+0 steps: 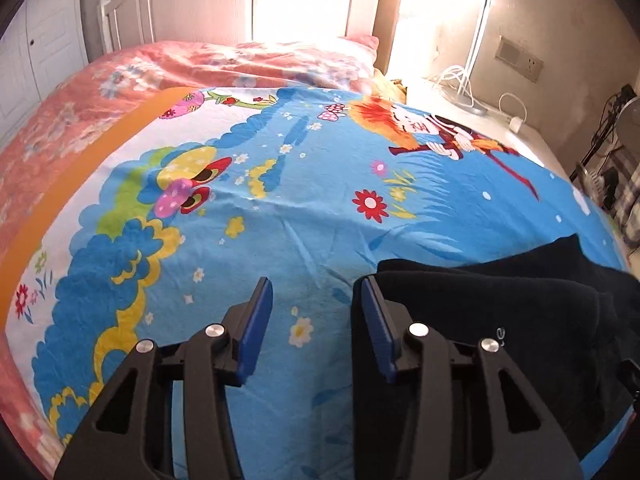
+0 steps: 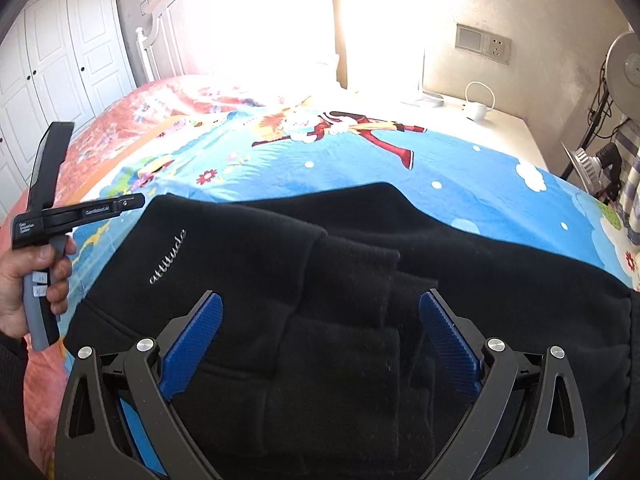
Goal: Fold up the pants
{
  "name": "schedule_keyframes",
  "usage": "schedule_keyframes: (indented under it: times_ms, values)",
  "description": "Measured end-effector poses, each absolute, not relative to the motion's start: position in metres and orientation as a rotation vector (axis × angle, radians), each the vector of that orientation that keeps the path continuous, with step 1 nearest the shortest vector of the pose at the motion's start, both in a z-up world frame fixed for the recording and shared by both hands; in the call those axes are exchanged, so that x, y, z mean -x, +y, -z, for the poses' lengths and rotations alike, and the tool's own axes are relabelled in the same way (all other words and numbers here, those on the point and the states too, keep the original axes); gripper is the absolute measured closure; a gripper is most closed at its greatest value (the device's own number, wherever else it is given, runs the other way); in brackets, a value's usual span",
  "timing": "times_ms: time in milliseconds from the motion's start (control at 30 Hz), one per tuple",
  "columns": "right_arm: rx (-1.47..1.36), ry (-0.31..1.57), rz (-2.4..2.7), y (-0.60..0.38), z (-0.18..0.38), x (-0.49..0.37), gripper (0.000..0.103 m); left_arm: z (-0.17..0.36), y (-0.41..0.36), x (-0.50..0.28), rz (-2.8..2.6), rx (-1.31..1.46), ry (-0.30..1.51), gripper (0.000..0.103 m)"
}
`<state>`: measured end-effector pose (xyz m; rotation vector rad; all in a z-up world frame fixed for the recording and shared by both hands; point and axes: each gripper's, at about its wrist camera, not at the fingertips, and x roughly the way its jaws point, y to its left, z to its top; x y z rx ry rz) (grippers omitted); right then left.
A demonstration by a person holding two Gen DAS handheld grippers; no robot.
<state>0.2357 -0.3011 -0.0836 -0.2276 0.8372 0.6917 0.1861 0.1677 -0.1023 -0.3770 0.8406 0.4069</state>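
Directly beneath and just ahead of the right gripper [image 2: 320, 340], whose blue-padded jaws stand wide apart with nothing pinched, the black fleece pants [image 2: 304, 280] are seen lying bunched in several thick layers on the blue cartoon-printed bedsheet [image 2: 460, 160]. The left gripper [image 1: 316, 320] is held off to their left side over bare sheet, its jaws apart and empty, the cloth's edge lying just beside its right finger. The fabric is judged soft, limp and fairly bulky, light enough to lift but likely to sag and drag its lower layers. Little slipping is expected against ribbed pads. A hold is best taken at an outer edge, near the silver embroidered lettering [image 2: 168, 256], with both layers pinched together. Farther off, a pink floral quilt [image 1: 240, 60] is seen at the headboard.
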Motion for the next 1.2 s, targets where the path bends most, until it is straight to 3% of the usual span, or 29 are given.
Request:
schedule_keyframes:
  times_ms: [167, 233, 433, 533, 600, 667, 867, 1033, 1200]
  values:
    - [0.266, 0.938, -0.693, -0.271, 0.102, -0.281, 0.026, 0.083, 0.155, -0.147, -0.274, 0.441, 0.745, 0.056]
    - [0.328, 0.975, -0.620, -0.263, 0.119, -0.297, 0.027, 0.087, 0.156, -0.133, -0.261, 0.511, 0.736, 0.056]
    - [0.320, 0.971, -0.599, -0.268, 0.134, -0.300, 0.026, 0.109, 0.145, -0.094, -0.198, 0.699, 0.702, 0.056]
    - [0.320, 0.971, -0.598, -0.268, 0.135, -0.303, 0.025, 0.122, 0.126, -0.072, -0.148, 0.761, 0.716, 0.048]
    - [0.323, 0.968, -0.593, -0.268, 0.135, -0.304, 0.021, 0.129, 0.109, -0.059, -0.106, 0.760, 0.730, 0.048]
    - [0.330, 0.958, -0.579, -0.267, 0.136, -0.303, 0.018, 0.135, 0.089, -0.052, -0.130, 0.638, 0.759, 0.056]
    - [0.313, 0.931, -0.548, -0.273, 0.127, -0.296, 0.015, 0.150, 0.089, -0.046, -0.099, 0.591, 0.757, 0.054]
    - [0.231, 0.792, -0.630, -0.283, 0.087, -0.232, 0.009, 0.154, 0.092, -0.047, -0.106, 0.602, 0.744, 0.050]
    - [0.290, 0.735, -0.629, -0.275, 0.092, -0.183, 0.009, 0.154, 0.090, -0.045, -0.118, 0.597, 0.729, 0.049]
